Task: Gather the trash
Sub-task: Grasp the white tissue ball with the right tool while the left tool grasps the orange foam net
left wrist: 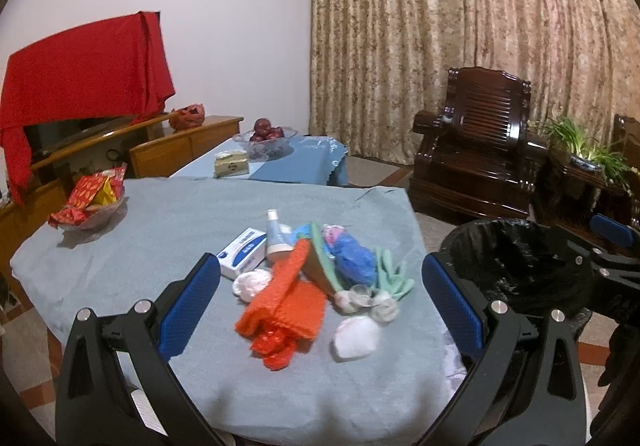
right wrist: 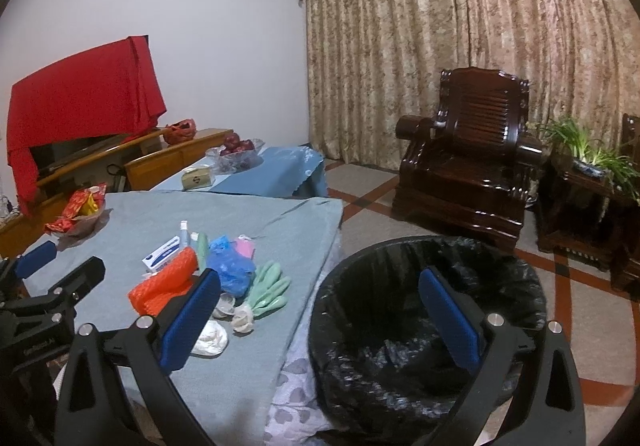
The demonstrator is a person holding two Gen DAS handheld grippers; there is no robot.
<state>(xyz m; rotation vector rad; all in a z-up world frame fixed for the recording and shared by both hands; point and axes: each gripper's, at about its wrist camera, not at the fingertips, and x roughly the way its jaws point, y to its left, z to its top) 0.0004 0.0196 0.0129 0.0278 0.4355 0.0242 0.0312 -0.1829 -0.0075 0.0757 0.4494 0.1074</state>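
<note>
A heap of trash lies on the grey-blue tablecloth (left wrist: 120, 266): an orange net bag (left wrist: 288, 298), a blue plastic bag (left wrist: 354, 260), green gloves (left wrist: 390, 278), a white-blue box (left wrist: 244, 252), a small bottle (left wrist: 276, 236) and crumpled tissues (left wrist: 356, 338). My left gripper (left wrist: 320, 310) hovers open just before the heap, holding nothing. The bin with a black liner (right wrist: 424, 330) stands to the right of the table. My right gripper (right wrist: 320, 320) is open and empty, hanging over the bin's rim. The heap (right wrist: 224, 278) sits to its left.
A glass bowl of red packets (left wrist: 88, 205) stands at the table's left edge. Behind are a blue-covered low table (left wrist: 296, 161) with a fruit bowl (left wrist: 266, 135), a wooden cabinet (left wrist: 172, 145), a dark wooden armchair (right wrist: 468, 153) and a potted plant (right wrist: 592, 157).
</note>
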